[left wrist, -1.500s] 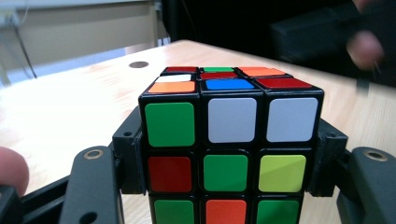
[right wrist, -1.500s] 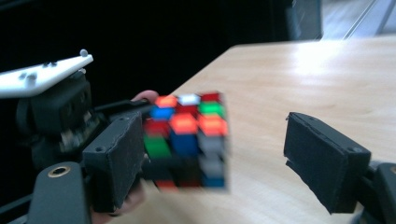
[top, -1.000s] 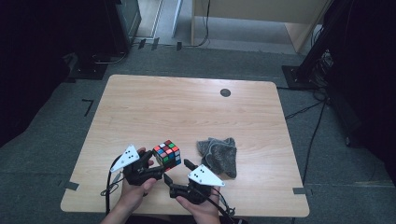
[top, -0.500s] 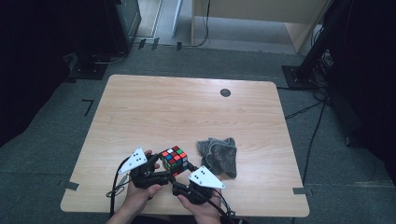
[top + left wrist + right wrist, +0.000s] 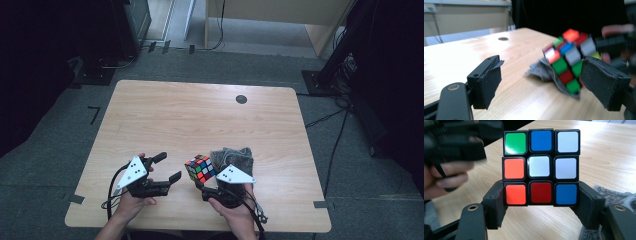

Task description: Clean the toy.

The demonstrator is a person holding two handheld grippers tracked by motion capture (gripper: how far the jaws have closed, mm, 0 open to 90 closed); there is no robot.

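My right gripper (image 5: 200, 181) clamps the cube (image 5: 200, 168) by its bottom layer, above the table's (image 5: 200, 115) near edge beside the cloth (image 5: 232, 157). My left gripper (image 5: 167, 167) has just been opening, empty. The cube's light, rigid and slick; layers twist, so I grip flat opposite faces.

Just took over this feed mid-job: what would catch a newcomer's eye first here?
The scrambled Rubik's cube, gripped at its bottom row by the right gripper, held above the wooden table near its front edge. Just beyond it lies a crumpled grey cloth. To the cube's left, the left gripper has just been opening, with nothing between its jaws.
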